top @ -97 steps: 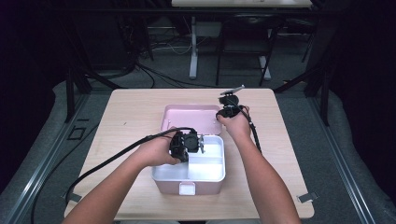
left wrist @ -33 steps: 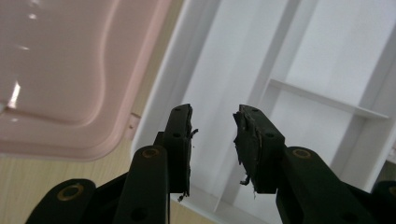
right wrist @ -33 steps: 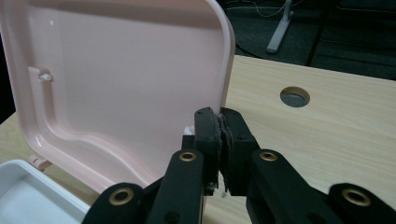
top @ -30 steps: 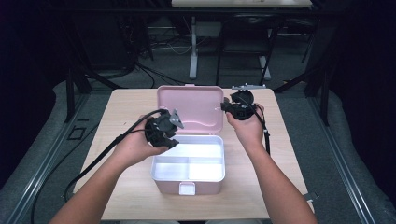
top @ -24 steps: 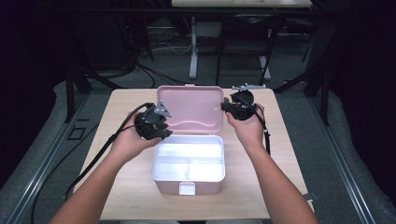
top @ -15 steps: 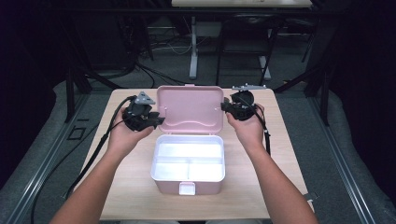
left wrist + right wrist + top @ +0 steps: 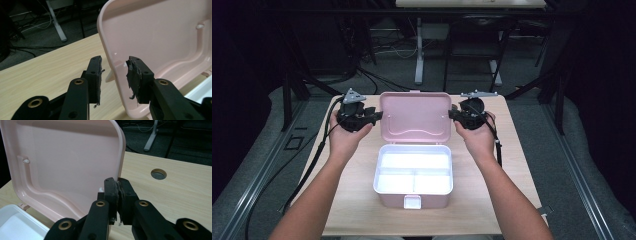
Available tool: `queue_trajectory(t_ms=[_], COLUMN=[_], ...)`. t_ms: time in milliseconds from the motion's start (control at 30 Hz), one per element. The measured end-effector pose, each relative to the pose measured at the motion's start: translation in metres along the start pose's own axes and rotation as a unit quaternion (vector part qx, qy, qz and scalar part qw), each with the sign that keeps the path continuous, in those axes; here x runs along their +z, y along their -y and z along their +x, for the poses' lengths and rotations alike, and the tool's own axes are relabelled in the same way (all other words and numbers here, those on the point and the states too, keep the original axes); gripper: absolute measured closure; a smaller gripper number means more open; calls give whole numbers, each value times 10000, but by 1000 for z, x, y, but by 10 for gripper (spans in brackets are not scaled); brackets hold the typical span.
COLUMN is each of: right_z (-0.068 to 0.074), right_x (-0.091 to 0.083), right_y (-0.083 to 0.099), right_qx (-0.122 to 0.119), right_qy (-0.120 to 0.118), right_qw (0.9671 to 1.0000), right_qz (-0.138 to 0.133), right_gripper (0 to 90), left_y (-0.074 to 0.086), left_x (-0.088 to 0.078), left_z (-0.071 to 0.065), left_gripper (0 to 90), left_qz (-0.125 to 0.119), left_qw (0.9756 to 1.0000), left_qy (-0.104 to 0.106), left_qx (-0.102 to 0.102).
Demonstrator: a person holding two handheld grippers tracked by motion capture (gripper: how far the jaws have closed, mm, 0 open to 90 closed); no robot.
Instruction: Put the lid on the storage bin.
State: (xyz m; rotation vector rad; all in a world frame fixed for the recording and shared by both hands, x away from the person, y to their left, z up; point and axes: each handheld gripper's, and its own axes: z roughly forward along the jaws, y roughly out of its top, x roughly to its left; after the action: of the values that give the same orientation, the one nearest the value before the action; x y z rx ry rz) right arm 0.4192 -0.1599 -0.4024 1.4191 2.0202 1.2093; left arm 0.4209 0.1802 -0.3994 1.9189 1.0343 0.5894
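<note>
The right gripper sits at the right edge of the raised pink lid, jaws pressed together on the lid's rim; in the right gripper view the two pads meet just below that edge, so it looks to be pinching the rim, though the contact itself is partly hidden. The left gripper is at the lid's left edge with its jaws spread. They have just been opening, and in the left gripper view the rim of the lid stands between the fingers without either pad pressing on it.

The lid belongs to a pink storage box that sits near the middle of the wooden table, slightly toward the near side. Its white divided tray is open to view and looks empty. The lid stands upright on the box's far side, hinged there.

As I read it, the step in hand is bracing the opened lid from both sides: the right side is secured and the left is about to take hold. The next move calls for the left jaws to close squarely on the rim, without pushing the lid sideways against the right grip. After that, both hands would need to move together along the hinge's arc, so the lid does not twist.
</note>
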Motion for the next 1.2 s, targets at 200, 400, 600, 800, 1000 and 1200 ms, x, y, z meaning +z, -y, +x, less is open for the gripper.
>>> queue_trajectory(t_ms=[200,400,600,800,1000,1200], right_z=[0,2,5,3,3,4], right_x=[-2,-6,-10,-9,-11,-15], right_y=[1,2,3,5,-2,-3], right_qx=[-26,-75,-140,-144,-146,-187], right_qy=[-87,-118,-64,-88,-180,-205], right_qw=[10000,9999,9998,9997,9992,9987], right_qz=[-21,-67,-160,-193,-322,-424], right_gripper=[867,868,869,853,731,721], left_y=[0,1,1,1,2,2], left_x=[10,13,12,10,8,3], left_z=[1,-1,-2,-4,-6,-7], left_gripper=[634,736,802,805,806,799], left_qz=[-86,-237,-263,-308,-413,-421], left_qw=[9997,9993,9993,9993,9990,9991], left_qy=[-116,-66,-32,-34,-2,58], left_qx=[-195,-264,-278,-218,-170,-82])
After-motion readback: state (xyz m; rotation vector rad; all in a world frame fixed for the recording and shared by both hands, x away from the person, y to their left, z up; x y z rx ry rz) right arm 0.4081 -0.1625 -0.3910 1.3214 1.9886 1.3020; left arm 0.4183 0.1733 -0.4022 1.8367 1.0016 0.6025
